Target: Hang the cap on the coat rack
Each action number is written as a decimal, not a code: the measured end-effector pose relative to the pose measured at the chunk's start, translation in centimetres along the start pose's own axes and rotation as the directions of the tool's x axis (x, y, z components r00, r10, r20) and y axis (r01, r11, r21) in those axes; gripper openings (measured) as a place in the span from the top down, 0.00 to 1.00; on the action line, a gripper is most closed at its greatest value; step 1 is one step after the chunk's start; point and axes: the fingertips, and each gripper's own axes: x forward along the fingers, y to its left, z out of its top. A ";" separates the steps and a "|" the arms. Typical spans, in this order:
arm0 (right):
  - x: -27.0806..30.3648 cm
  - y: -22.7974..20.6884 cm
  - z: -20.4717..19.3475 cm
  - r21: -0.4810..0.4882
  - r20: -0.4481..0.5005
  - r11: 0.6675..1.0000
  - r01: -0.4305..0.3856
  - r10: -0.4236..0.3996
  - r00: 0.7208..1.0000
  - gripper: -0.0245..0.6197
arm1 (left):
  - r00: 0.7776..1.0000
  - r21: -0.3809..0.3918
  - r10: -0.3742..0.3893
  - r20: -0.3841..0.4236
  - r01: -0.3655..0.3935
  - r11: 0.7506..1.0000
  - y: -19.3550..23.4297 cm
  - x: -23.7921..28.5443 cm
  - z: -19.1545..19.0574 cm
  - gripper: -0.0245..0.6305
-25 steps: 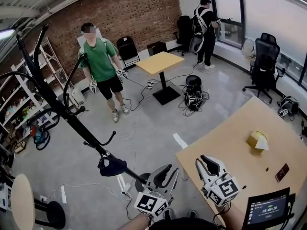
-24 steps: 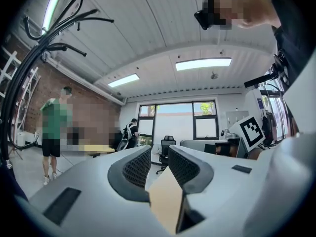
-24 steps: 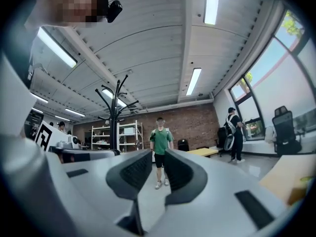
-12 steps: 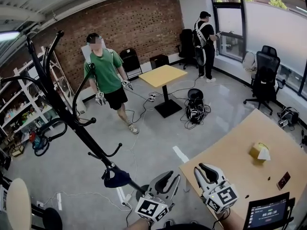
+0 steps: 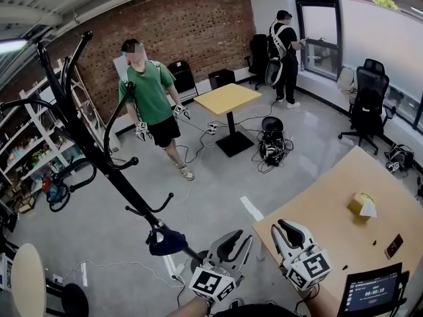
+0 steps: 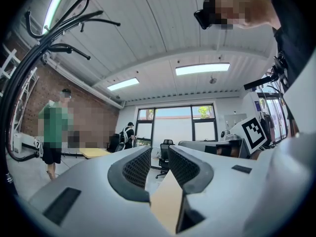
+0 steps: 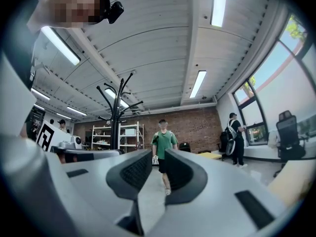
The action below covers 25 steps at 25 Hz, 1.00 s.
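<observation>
The black rack leans across the left of the head view, and a dark cap hangs on one of its low hooks, close to the floor end of the pole. The left gripper is just right of the cap, apart from it, with its jaws a little apart and nothing between them (its own view shows only the room through the gap). The right gripper is beside it over the corner of a tan table, jaws likewise parted and empty; through the gap in its own view a person in a green shirt stands well beyond. On the table lie a yellow box and a screen.
</observation>
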 end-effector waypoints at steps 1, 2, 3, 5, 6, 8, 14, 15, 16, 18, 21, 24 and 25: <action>0.1 0.1 -0.1 0.003 -0.001 1.000 0.001 -0.001 1.000 0.84 | 1.000 0.001 0.000 -0.003 0.000 1.000 0.2 -0.1 -0.1 0.79; 0.1 0.2 -0.3 0.006 -0.002 1.000 0.001 -0.001 1.000 0.84 | 1.000 0.001 -0.001 -0.004 0.001 1.000 0.3 -0.2 -0.2 0.79; 0.1 0.2 -0.4 0.009 -0.003 1.000 0.002 -0.001 1.000 0.84 | 1.000 0.001 -0.001 -0.005 0.001 1.000 0.3 -0.2 -0.3 0.79; 0.0 0.2 -0.6 0.010 -0.009 1.000 0.003 -0.003 1.000 0.84 | 1.000 -0.001 -0.004 -0.005 0.004 1.000 0.2 -0.2 -0.6 0.79; -0.1 0.2 -0.7 0.010 -0.011 1.000 0.004 -0.004 1.000 0.84 | 1.000 -0.002 -0.005 -0.005 0.005 1.000 0.1 -0.2 -0.7 0.79; -0.1 0.1 -0.8 0.011 -0.013 1.000 0.005 -0.005 1.000 0.84 | 1.000 -0.005 -0.006 -0.004 0.006 1.000 0.2 -0.2 -0.8 0.79; 0.0 -0.1 -0.6 0.023 -0.011 1.000 0.018 -0.017 1.000 0.84 | 1.000 -0.018 -0.009 -0.008 0.009 1.000 0.2 -0.2 -0.5 0.79; 0.0 -0.1 -0.6 0.025 -0.009 1.000 0.018 -0.018 1.000 0.84 | 1.000 -0.017 -0.009 -0.007 0.009 1.000 0.2 -0.1 -0.5 0.79; 0.0 -0.1 -0.6 0.026 -0.007 0.999 0.018 -0.018 1.000 0.84 | 1.000 -0.016 -0.009 -0.005 0.009 1.000 0.2 -0.1 -0.5 0.79; 0.0 -0.1 -0.5 0.027 -0.008 0.999 0.019 -0.019 1.000 0.84 | 1.000 -0.014 -0.010 -0.002 0.010 1.000 0.2 -0.1 -0.4 0.79; -0.3 -0.3 -0.5 0.023 -0.013 0.999 0.027 -0.026 1.000 0.84 | 1.000 -0.018 -0.009 0.004 0.009 1.000 0.0 0.0 -0.3 0.79; -0.1 -0.5 -0.5 0.019 -0.008 0.999 0.029 -0.029 1.000 0.84 | 1.000 -0.011 -0.005 0.008 0.005 1.000 0.1 0.1 -0.3 0.79; 0.1 -0.6 -0.5 0.017 -0.006 0.999 0.029 -0.029 1.000 0.84 | 1.000 -0.007 -0.005 0.009 0.005 1.000 0.2 0.1 -0.2 0.79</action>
